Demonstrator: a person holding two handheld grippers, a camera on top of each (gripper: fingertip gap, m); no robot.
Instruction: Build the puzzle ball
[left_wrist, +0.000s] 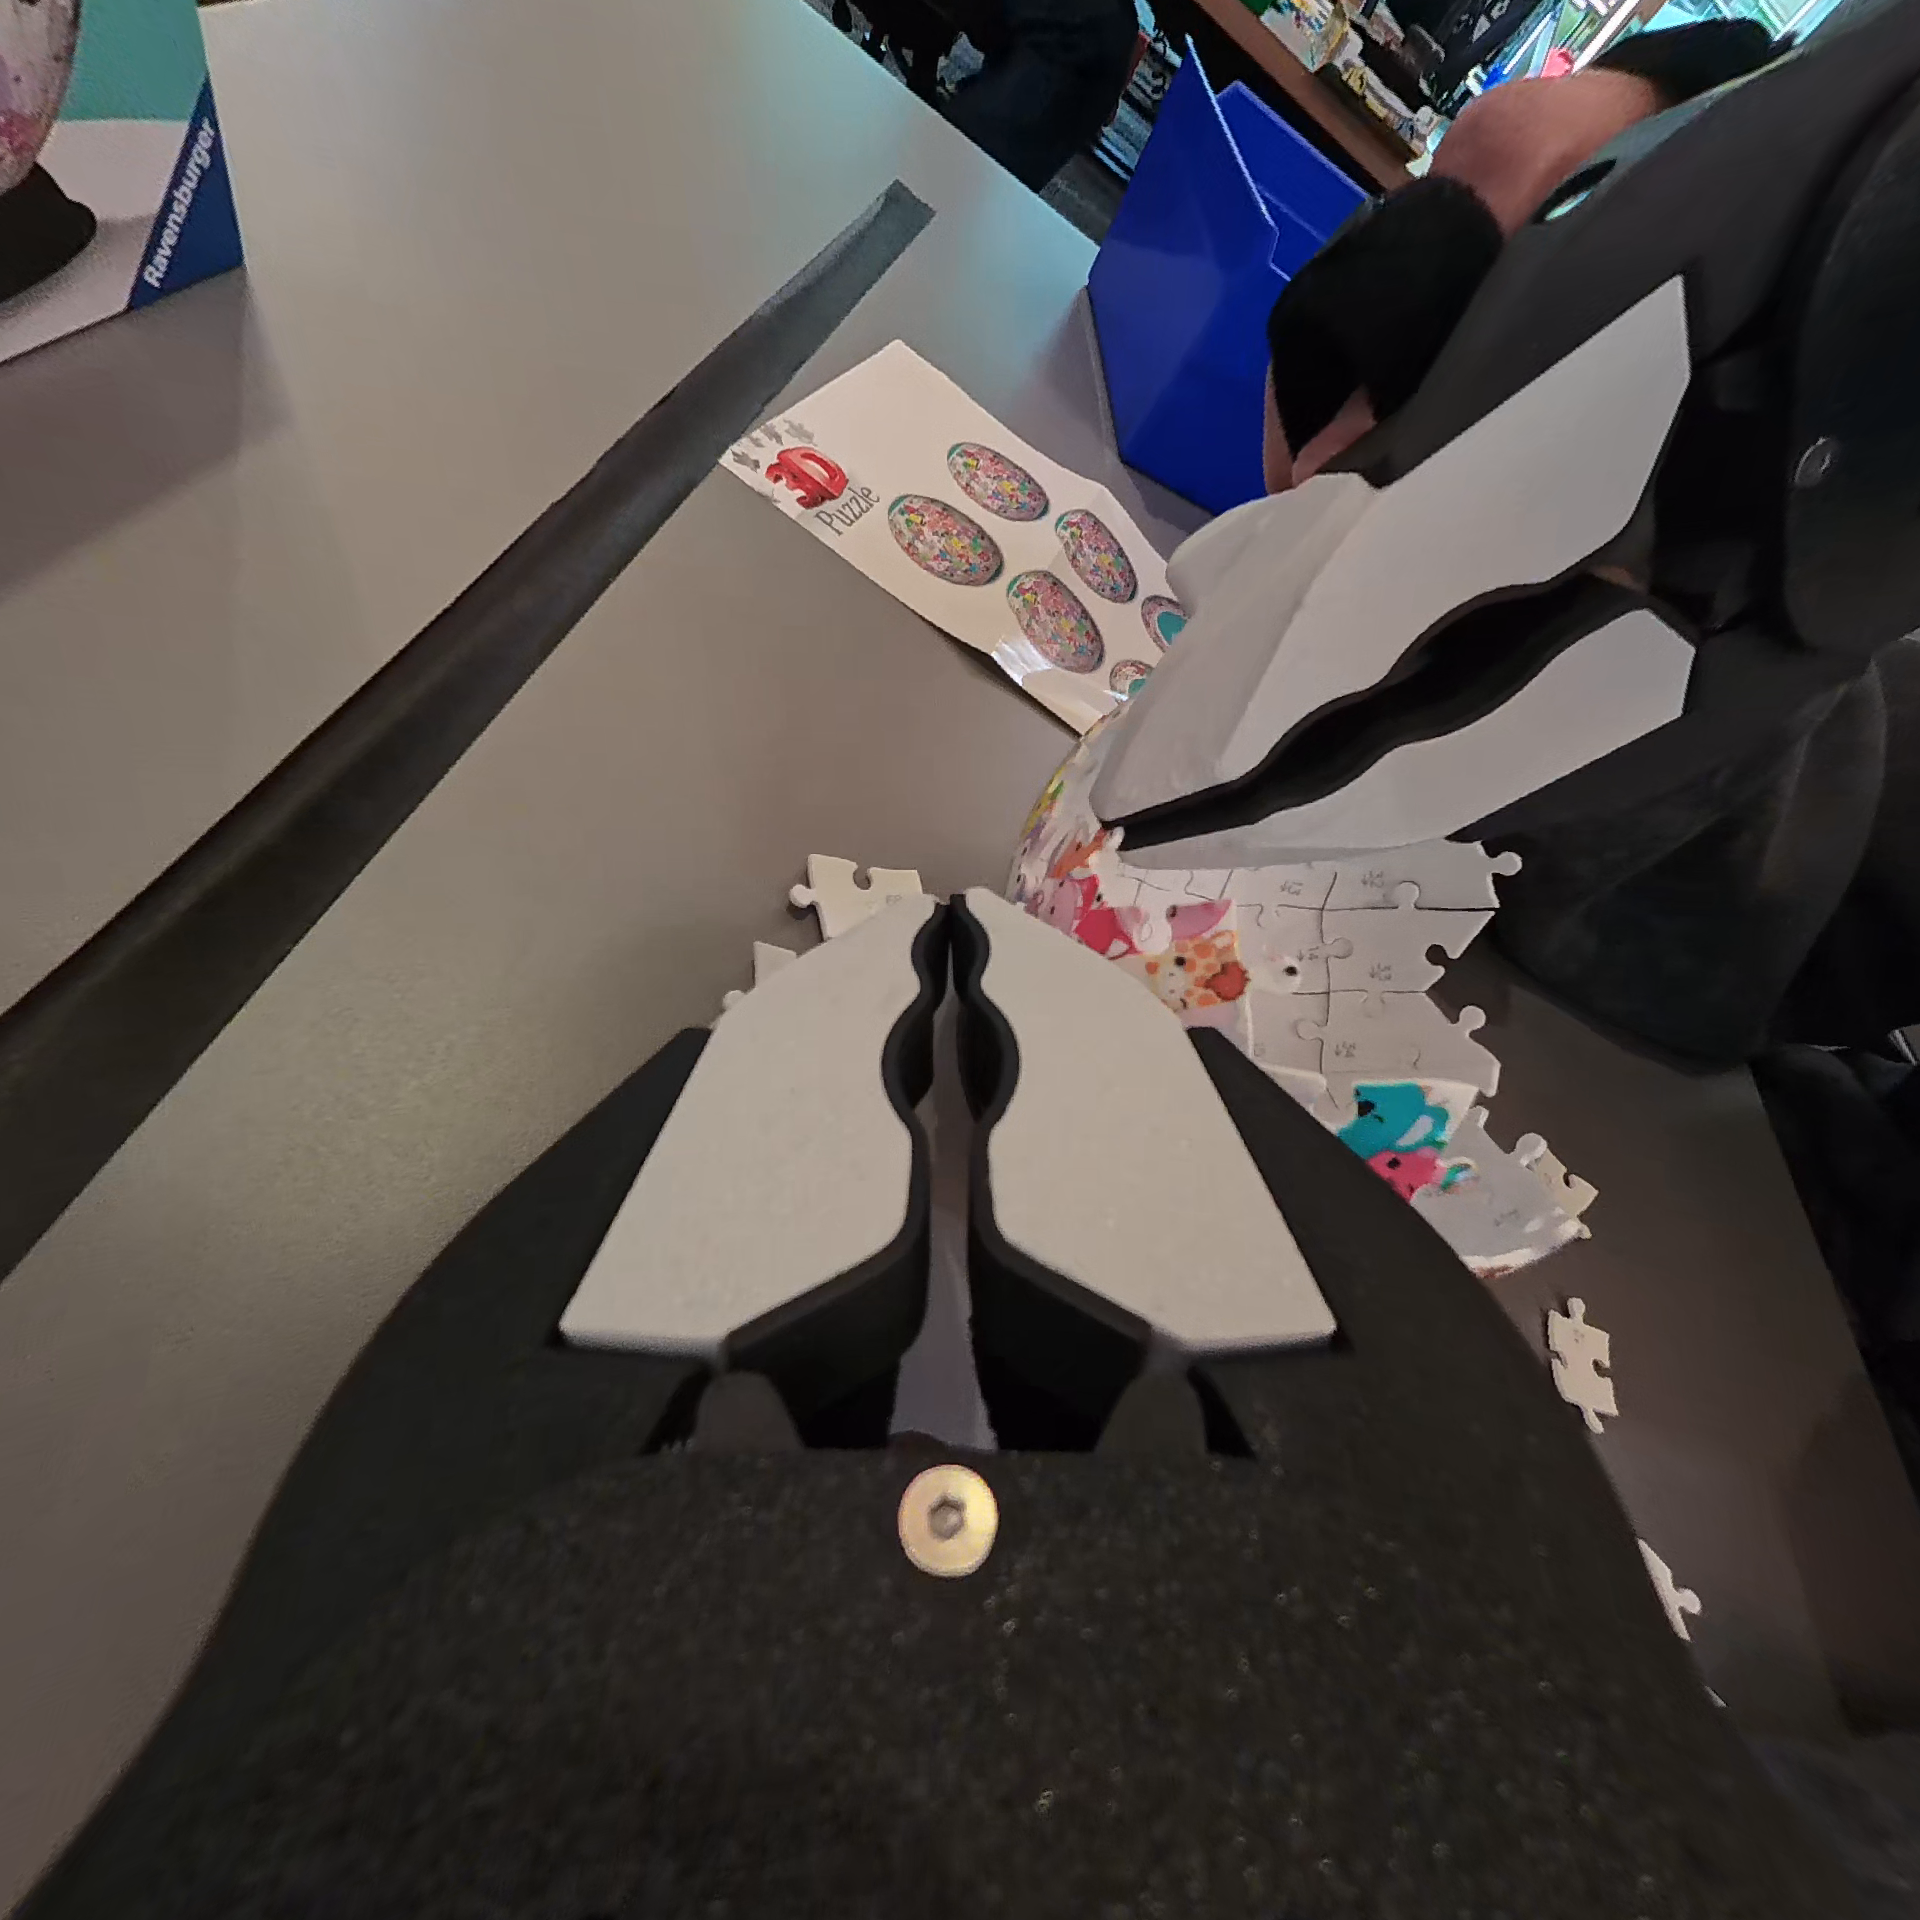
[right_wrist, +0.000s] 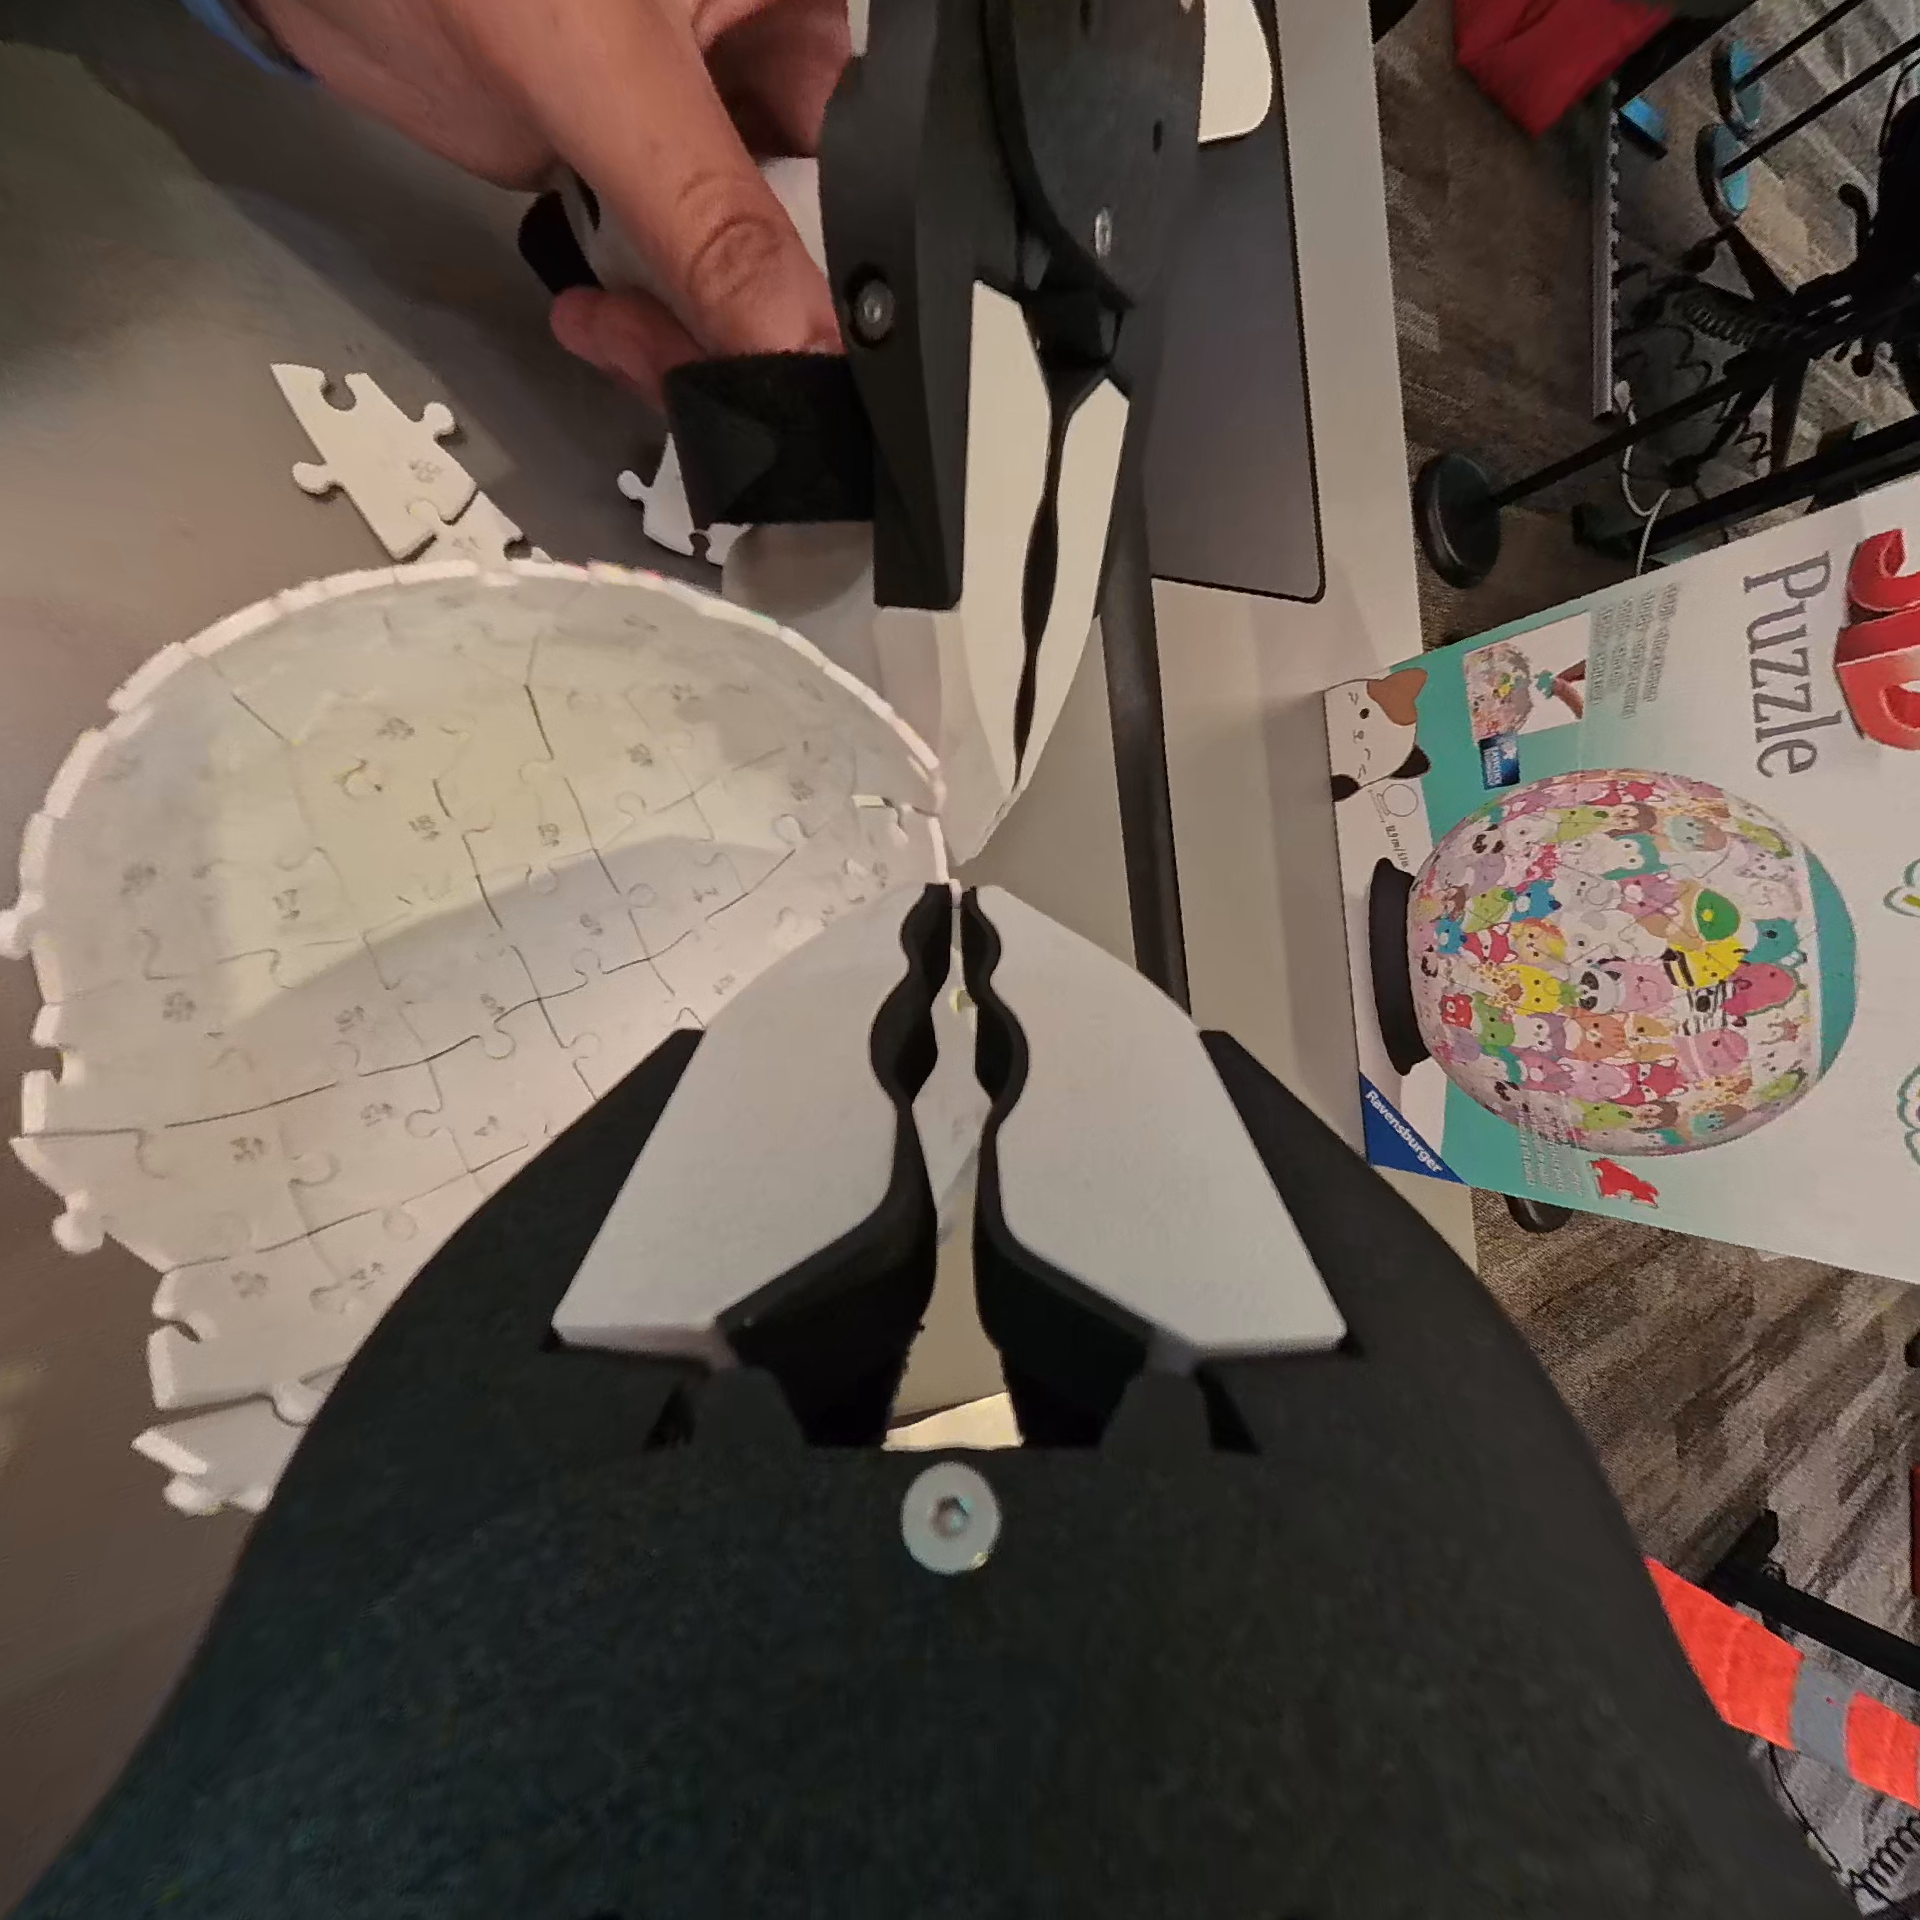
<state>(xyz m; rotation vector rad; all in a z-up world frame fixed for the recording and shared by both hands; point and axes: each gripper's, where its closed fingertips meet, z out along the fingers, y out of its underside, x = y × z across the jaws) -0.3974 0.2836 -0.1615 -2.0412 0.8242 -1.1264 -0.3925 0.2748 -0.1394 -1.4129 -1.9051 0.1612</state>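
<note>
left tongs (left_wrist: 950, 906) pinched closed, empty, beside half-built puzzle ball (right_wrist: 416, 883); right tongs (right_wrist: 956, 896) clamped on ball's rim

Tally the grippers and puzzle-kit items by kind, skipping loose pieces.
Grippers: 2 (left gripper, right gripper)
Partly built puzzle ball: 1
Puzzle box: 1
Instruction sheet: 1
Total: 5
</note>
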